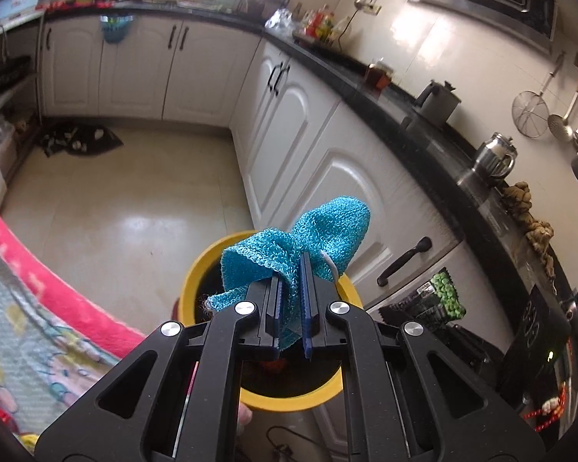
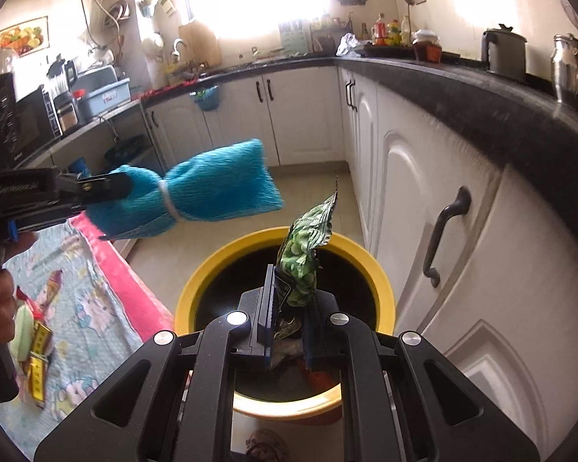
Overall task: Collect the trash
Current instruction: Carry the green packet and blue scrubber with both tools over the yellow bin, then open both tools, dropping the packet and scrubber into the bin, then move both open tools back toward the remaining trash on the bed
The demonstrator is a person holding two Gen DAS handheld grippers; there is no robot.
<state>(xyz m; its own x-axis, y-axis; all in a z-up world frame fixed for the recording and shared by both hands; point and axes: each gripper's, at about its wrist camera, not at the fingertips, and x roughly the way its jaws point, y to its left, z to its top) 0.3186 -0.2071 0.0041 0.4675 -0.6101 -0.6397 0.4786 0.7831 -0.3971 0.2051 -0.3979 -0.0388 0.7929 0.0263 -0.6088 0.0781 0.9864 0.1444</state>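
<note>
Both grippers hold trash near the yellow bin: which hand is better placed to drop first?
Probably right. The right gripper holds its green snack wrapper directly over the yellow bin; the left gripper holds the blue cloth off to the bin's side.

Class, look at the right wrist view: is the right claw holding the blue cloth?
No. The right claw grips a green snack packet above the yellow bin; the blue cloth is in the left claw.
</note>
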